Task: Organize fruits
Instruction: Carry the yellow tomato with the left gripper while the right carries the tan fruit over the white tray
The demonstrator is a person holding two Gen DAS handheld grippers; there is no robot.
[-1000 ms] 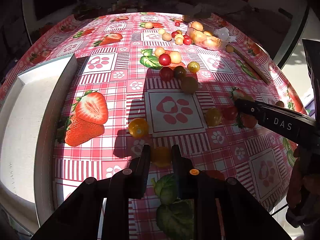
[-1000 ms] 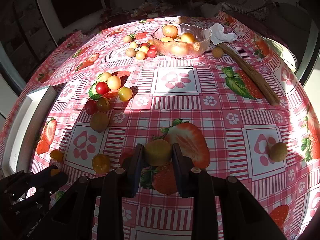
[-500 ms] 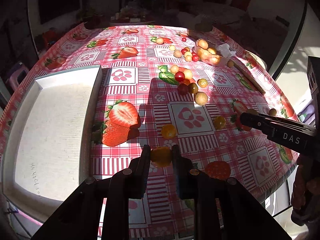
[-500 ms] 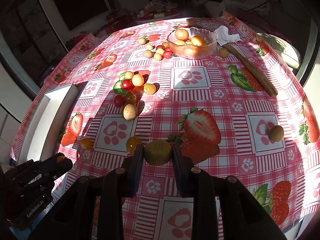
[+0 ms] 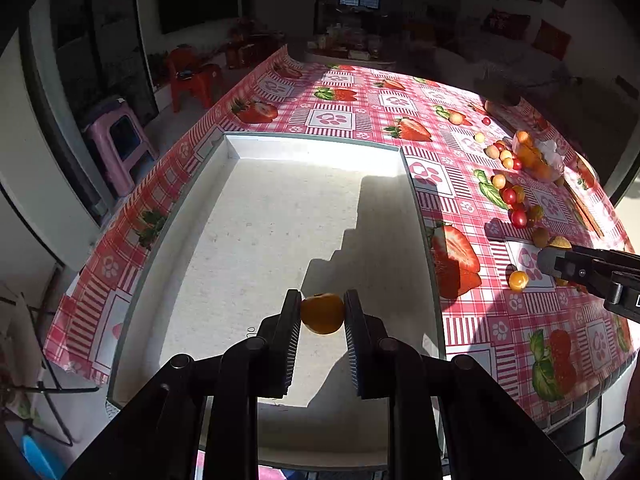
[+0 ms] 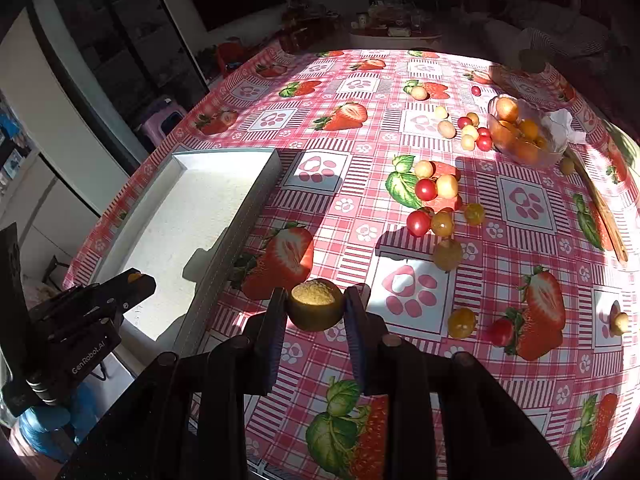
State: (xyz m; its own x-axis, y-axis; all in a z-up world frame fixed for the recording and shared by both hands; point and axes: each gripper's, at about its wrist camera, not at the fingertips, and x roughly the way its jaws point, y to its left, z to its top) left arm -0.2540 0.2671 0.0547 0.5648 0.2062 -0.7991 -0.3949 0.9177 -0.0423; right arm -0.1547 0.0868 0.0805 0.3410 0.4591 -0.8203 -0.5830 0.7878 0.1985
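Note:
My left gripper (image 5: 322,314) is shut on an orange fruit (image 5: 322,313) and holds it above the near part of the white tray (image 5: 280,148). My right gripper (image 6: 316,310) is shut on a yellow-brown fruit (image 6: 316,310) above the strawberry tablecloth, just right of the tray's edge (image 6: 236,232). The left gripper also shows in the right wrist view (image 6: 134,278), over the tray. The right gripper shows at the right edge of the left wrist view (image 5: 560,260). Loose red and yellow fruits (image 6: 434,204) lie on the cloth.
A glass bowl (image 6: 524,136) with orange fruits stands at the far right, with a white tissue (image 6: 566,120) and a wooden stick (image 6: 600,208) beside it. More single fruits (image 6: 461,323) lie near the front. The table edge is close on the left.
Both grippers have swung left with their fruits. The left gripper moved from over the tablecloth to over the white tray. The right gripper has come near the tray's edge.

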